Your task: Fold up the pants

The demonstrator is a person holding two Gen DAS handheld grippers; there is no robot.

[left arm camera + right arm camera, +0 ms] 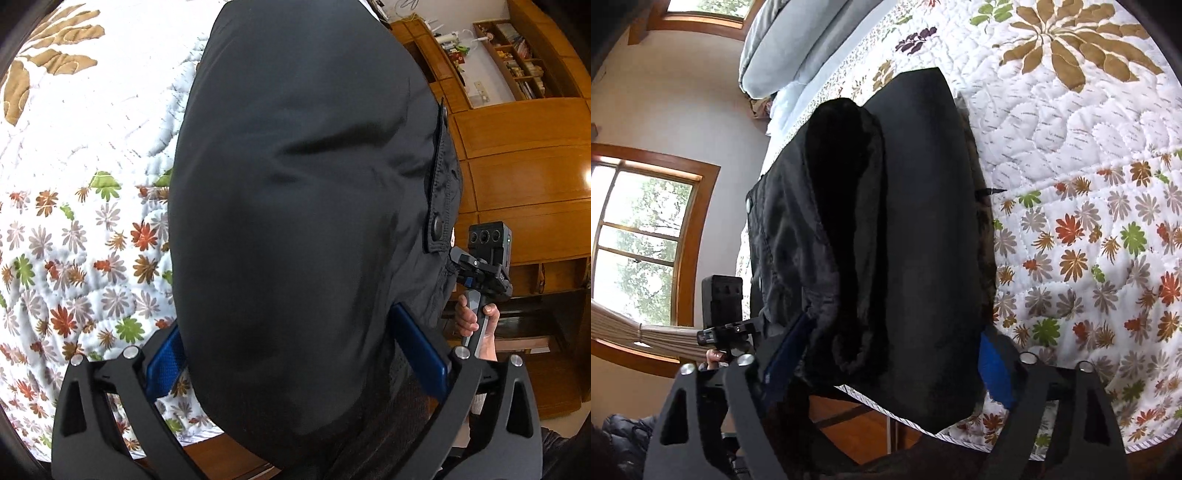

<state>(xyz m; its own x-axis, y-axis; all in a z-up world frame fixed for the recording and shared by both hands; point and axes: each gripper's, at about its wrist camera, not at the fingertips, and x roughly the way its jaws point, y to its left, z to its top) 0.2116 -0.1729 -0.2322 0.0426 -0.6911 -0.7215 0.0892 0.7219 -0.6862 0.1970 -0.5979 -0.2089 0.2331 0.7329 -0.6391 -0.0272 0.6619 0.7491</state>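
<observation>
Flowered quilt [1089, 155] covers the bed; wooden shelves [517, 129] beyond; black pants [295, 206] lie between both grippers' wide-open fingers [421, 354].

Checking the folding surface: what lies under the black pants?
A flowered quilt on the bed lies under the black pants; the part beneath them is covered.

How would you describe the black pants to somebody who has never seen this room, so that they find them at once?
Look at the bed with the white quilt printed with brown, orange and green flowers. At its near edge lie the black pants, partly folded, with a snap-buttoned flap on one side. They are the only plain dark thing on that bright patterned cover.
</observation>
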